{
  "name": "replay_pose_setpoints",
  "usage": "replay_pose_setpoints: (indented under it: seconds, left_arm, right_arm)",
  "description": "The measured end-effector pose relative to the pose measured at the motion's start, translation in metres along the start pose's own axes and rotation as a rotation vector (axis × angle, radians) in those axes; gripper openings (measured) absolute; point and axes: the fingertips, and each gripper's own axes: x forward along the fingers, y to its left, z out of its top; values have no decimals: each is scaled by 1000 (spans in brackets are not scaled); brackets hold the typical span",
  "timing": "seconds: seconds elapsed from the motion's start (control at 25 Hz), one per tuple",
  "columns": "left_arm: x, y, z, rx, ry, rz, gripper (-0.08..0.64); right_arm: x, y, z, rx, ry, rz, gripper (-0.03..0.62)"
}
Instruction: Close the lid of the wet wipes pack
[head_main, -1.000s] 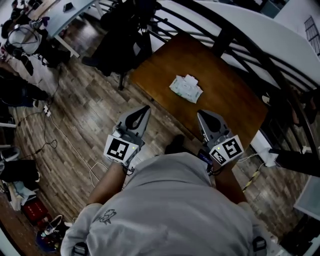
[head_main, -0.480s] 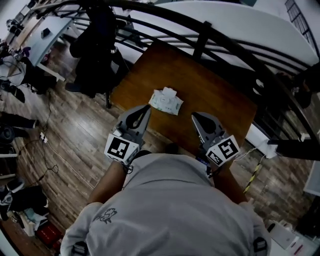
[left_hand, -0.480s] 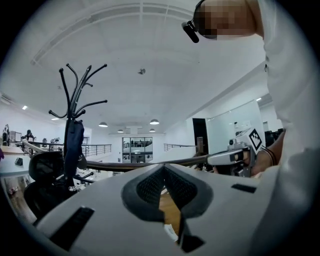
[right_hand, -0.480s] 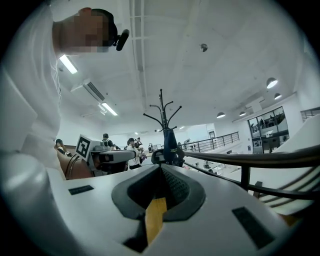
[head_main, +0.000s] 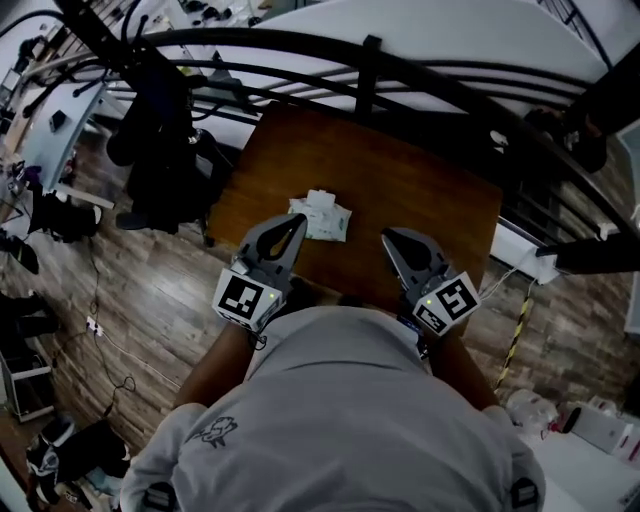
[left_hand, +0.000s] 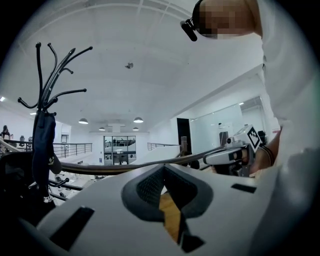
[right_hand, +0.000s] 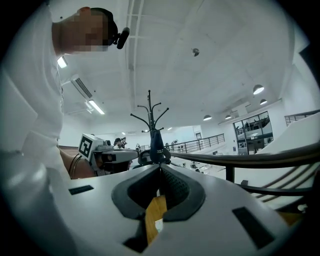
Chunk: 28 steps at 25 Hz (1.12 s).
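The person has stepped up to the table (head_main: 420, 190) in the past second: a moment ago the wet wipes pack (head_main: 322, 217) lay well ahead of both tools, out on the wood, and now it sits just beside the tip of the left gripper (head_main: 293, 224), between the two tools but clearly nearer the left one. The right gripper (head_main: 390, 240) has come forward with it and hangs over the near edge of the table, apart from the pack. Both are held level, side by side, and neither touches the pack. In its own view the left gripper (left_hand: 164, 167) has its jaws pressed together at the tip with nothing caught in them, only the brown table top showing through the gap behind; the right gripper (right_hand: 160, 169) is likewise closed and empty. The pack lies flat near the table's front edge, with a pale flap at its far end that looks raised, though it is too small to be sure. So the approach seems nearly over and the lid is probably not yet pressed; the left tool looks best placed to reach it.
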Motion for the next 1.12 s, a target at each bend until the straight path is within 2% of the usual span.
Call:
replay_pose_setpoints:
  seconds: [0.28, 0.36, 0.48, 0.56, 0.64, 0.8, 1.0, 1.12]
  left_arm:
    - [-3, 21, 6, 20, -3, -89, 12]
    - [-4, 23, 3, 8, 24, -117, 12]
    - [4, 40, 2, 22, 19, -139, 12]
    - [2, 61, -8, -4, 44, -135, 12]
    - [-5, 76, -14, 12, 39, -163, 12]
    - [-11, 95, -34, -8, 52, -197, 12]
    - [-4, 100, -59, -27, 92, -265, 12]
    - [4, 97, -68, -31, 118, -281, 12]
  right_arm:
    - [16, 8, 2, 4, -5, -80, 34]
    - [18, 13, 4, 5, 1, -100, 34]
    - [46, 12, 8, -7, 4, -107, 34]
    - [69, 10, 7, -13, 4, -108, 34]
    - [81, 7, 6, -36, 10, -126, 34]
    - [88, 0, -10, -11, 44, -183, 34]
    - [104, -2, -29, 20, 57, -229, 34]
    - [108, -6, -35, 33, 63, -234, 35]
